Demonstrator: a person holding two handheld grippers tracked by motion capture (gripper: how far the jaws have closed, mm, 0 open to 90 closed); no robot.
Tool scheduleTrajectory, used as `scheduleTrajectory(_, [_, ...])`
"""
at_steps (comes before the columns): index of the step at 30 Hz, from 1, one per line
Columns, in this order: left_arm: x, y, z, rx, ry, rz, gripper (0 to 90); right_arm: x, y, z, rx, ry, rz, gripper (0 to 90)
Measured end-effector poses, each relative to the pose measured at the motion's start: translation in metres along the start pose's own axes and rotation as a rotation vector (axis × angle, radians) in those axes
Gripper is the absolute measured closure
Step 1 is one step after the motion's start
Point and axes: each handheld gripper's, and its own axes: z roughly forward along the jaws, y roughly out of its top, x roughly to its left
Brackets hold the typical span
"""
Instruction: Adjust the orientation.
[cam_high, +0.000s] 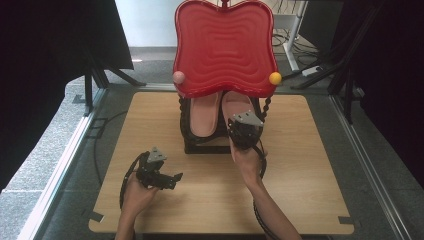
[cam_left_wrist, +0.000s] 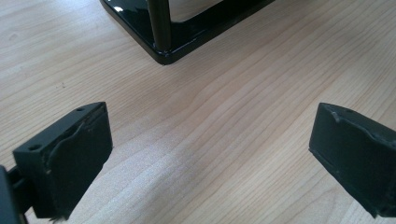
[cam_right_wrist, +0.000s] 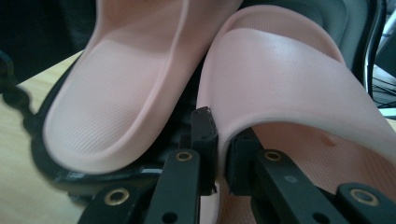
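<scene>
Two pink slippers lean side by side on a black rack (cam_high: 192, 147) under a red wavy tray (cam_high: 225, 47). My right gripper (cam_high: 245, 131) is shut on the strap edge of the right slipper (cam_high: 236, 103); in the right gripper view its jaws pinch the right slipper (cam_right_wrist: 289, 79) at my right gripper (cam_right_wrist: 223, 149), with the left slipper (cam_right_wrist: 116, 102) beside it. The left slipper (cam_high: 205, 114) rests on the rack. My left gripper (cam_high: 172, 179) hovers low over the table, open and holding nothing; in the left gripper view its fingertips (cam_left_wrist: 79, 154) stand wide apart around my left gripper (cam_left_wrist: 210, 158).
The wooden table (cam_high: 300, 165) has bare surface on both sides of the rack. A pink ball (cam_high: 178, 76) and a yellow ball (cam_high: 275, 78) sit at the tray's lower corners. The rack's black base corner (cam_left_wrist: 163, 51) lies ahead of the left gripper. Dark frames flank the table.
</scene>
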Motion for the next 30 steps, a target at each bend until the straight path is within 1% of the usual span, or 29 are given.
scheduleTrajectory(2, [0.0, 0.0, 0.0, 0.001, -0.003, 0.001, 0.0, 0.001, 0.002, 0.006, 0.003, -0.004, -0.004, 83.6])
scheduleTrajectory(3, [-0.001, 0.0, 0.001, 0.003, -0.003, 0.005, 0.0, 0.001, 0.002, 0.009, 0.01, 0.002, -0.009, 83.1])
scheduleTrajectory(6, [-0.001, 0.0, 0.001, 0.005, -0.005, 0.004, 0.0, 0.004, 0.005, 0.016, 0.031, 0.012, -0.035, 79.4])
scheduleTrajectory(8, [-0.002, 0.0, 0.001, 0.005, -0.004, 0.005, 0.0, 0.005, 0.006, 0.019, 0.047, 0.029, -0.043, 77.3])
scheduleTrajectory(11, [-0.002, 0.001, 0.001, 0.005, -0.005, 0.007, 0.0, 0.0, 0.007, 0.022, 0.057, 0.075, -0.05, 73.3])
scheduleTrajectory(13, [-0.002, 0.0, 0.001, 0.005, -0.003, 0.005, 0.0, -0.003, 0.008, 0.022, 0.069, 0.106, -0.054, 65.7])
scheduleTrajectory(15, [-0.002, 0.0, 0.001, 0.006, -0.002, 0.004, 0.0, -0.005, 0.008, 0.02, 0.079, 0.129, -0.066, 60.5])
scheduleTrajectory(18, [-0.002, 0.0, 0.001, 0.005, -0.004, 0.007, 0.0, -0.006, 0.009, 0.016, 0.092, 0.144, -0.099, 52.8])
scheduleTrajectory(20, [-0.002, 0.001, 0.001, 0.003, -0.004, 0.009, 0.0, -0.009, 0.008, 0.012, 0.108, 0.172, -0.106, 48.3])
scheduleTrajectory(21, [-0.002, 0.001, 0.001, 0.002, -0.005, 0.008, 0.0, -0.01, 0.008, 0.01, 0.121, 0.185, -0.119, 46.3])
scheduleTrajectory(23, [-0.002, 0.001, 0.001, 0.003, -0.004, 0.006, 0.0, -0.011, 0.006, 0.005, 0.127, 0.21, -0.154, 43.5])
scheduleTrajectory(30, [-0.003, 0.001, 0.001, 0.001, -0.011, 0.011, 0.0, -0.017, 0.0, -0.021, 0.116, 0.279, -0.212, 35.9])
